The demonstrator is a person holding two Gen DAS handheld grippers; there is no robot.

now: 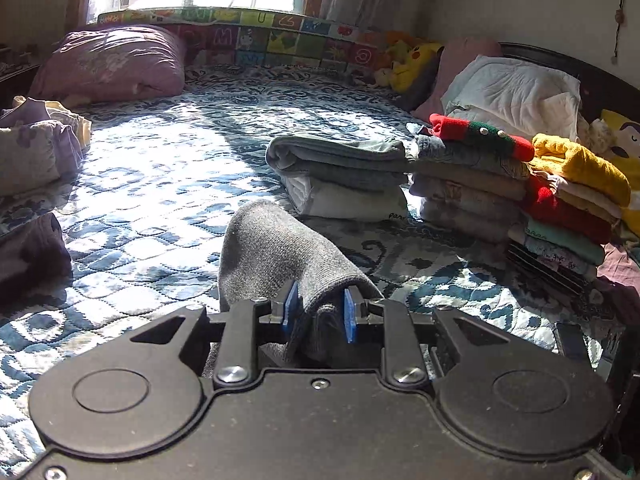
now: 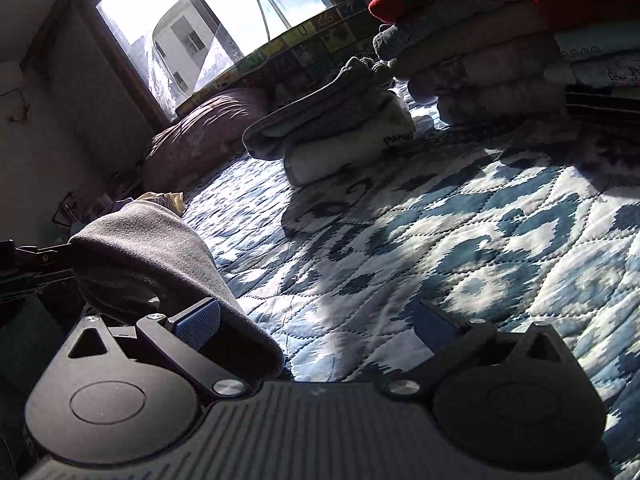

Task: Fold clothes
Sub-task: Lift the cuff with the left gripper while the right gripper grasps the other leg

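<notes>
A grey knit garment [image 1: 276, 252] bulges up in a hump in front of my left gripper [image 1: 320, 312], whose blue pads [image 1: 291, 307] are shut on a fold of it just above the blue-and-white quilt [image 1: 160, 200]. The right wrist view shows the same grey garment [image 2: 148, 240] at the left, draped over the left finger of my right gripper [image 2: 318, 324]. That gripper is open, its pads [image 2: 200, 322] wide apart, with only quilt [image 2: 440, 220] showing between them.
Folded clothes stand in piles at the right: a grey and white pile [image 1: 340, 176], a taller one topped by a red-and-green knit [image 1: 480, 140], and one with a yellow top [image 1: 580, 168]. Loose clothes [image 1: 36, 148] lie left. A purple pillow [image 1: 112, 64] sits by the window.
</notes>
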